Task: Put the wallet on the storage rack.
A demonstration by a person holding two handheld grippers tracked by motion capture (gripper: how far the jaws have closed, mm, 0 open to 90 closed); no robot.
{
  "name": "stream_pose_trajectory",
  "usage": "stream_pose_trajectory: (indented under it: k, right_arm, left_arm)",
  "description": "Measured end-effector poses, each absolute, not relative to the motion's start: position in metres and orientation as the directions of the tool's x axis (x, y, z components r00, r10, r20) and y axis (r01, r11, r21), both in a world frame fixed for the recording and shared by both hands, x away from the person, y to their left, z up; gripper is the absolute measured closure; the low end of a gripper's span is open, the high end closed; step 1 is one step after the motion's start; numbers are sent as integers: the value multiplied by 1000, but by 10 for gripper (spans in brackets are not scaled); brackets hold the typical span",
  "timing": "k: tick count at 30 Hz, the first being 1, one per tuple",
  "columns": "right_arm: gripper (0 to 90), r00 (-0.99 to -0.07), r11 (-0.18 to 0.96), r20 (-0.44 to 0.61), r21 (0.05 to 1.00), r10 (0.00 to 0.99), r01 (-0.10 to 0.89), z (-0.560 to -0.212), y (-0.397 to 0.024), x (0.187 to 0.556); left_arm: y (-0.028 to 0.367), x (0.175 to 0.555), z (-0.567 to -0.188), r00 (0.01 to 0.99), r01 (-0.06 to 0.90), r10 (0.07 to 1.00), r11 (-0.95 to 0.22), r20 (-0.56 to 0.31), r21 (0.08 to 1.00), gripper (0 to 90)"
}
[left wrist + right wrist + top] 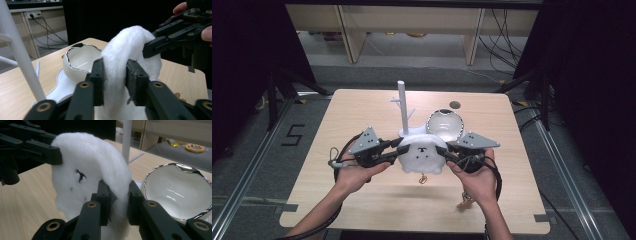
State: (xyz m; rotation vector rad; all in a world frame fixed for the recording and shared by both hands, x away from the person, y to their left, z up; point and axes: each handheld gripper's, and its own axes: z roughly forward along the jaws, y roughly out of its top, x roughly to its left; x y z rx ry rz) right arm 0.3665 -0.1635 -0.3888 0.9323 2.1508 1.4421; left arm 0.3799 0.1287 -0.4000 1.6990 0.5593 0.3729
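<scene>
Slippage worried me: my left tool (393, 148) and right tool (447, 151) each clamped the white plush toy (420, 155), beside the bowl (445, 125), thinly.

From my right gripper (117, 197) I look along its two black jaws, which pinch a fold of the white plush toy (90, 167) at its near edge; the fur bulges out between the pads. A small black stitched mark sits on the toy's face (too small for me to read as a feature). The left gripper (53, 153) grips the toy's far upper edge. Beside my jaws stands a glossy white bowl (175, 192) with a jagged dark rim, on the wooden table (25, 205). A white post (126, 140) rises behind the toy.
</scene>
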Motion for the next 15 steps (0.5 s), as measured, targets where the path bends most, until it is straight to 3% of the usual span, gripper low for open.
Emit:
stream_pose_trajectory:
  k: [4, 9, 11, 15]
  right_arm:
    - [770, -694, 231, 42, 927, 718, 295, -388, -164, 365]
    - [775, -681, 236, 12, 933, 732, 271, -388, -164, 361]
    - [777, -686, 265, -46, 939, 726, 218, -387, -166, 362]
    - [777, -681, 248, -29, 942, 731, 227, -384, -168, 361]
  left_arm:
    - [127, 380, -399, 833, 142, 552, -138, -42, 980, 611]
    - [128, 381, -398, 842, 138, 539, -141, -41, 980, 484]
    - [131, 380, -399, 836, 131, 548, -149, -29, 980, 426]
    - [139, 376, -399, 814, 115, 580, -155, -3, 981, 365]
